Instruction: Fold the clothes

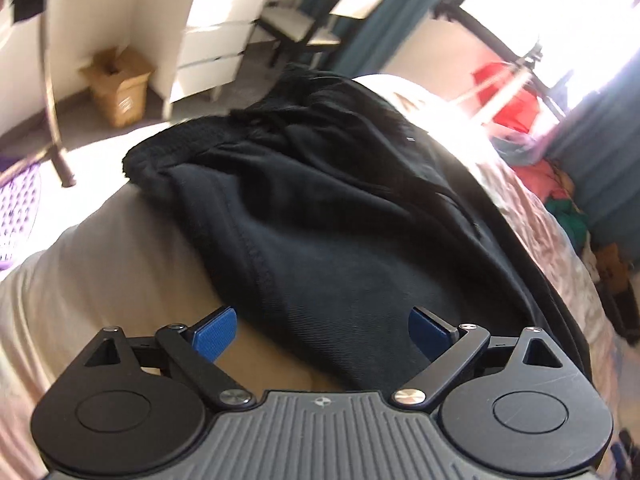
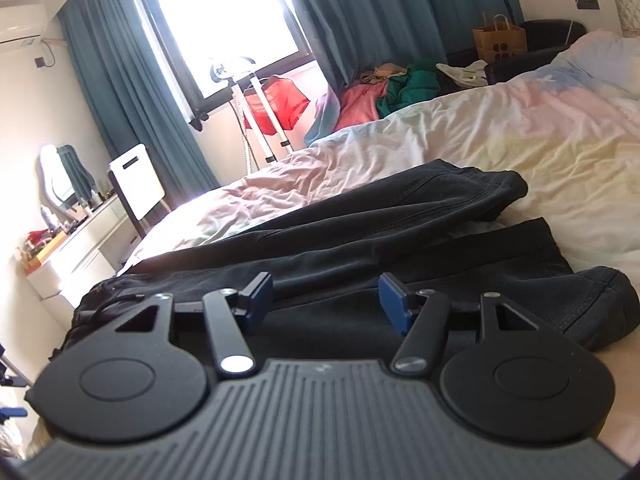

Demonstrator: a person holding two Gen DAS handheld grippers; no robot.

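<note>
A dark garment (image 2: 360, 240), possibly trousers, lies partly folded on a bed (image 2: 500, 140) covered with a pale, pastel-tinted sheet. The left gripper (image 1: 322, 330) hovers over one end of the garment, its blue-padded jaws spread wide with nothing pinched between them. The right gripper (image 2: 326, 298) sits low over the garment's near edge, jaws apart and gripping nothing. Beyond the bed, teal curtains (image 2: 132, 92) frame a bright window (image 2: 224, 12); colourful clothes (image 2: 384, 92) are heaped at the bed's far side.

Stood by white drawers (image 1: 212, 40): cardboard box (image 1: 118, 86). Hung before window (image 2: 224, 16): teal curtains (image 2: 132, 92). Sat beyond bed (image 2: 520, 128): paper bag (image 2: 500, 40).
</note>
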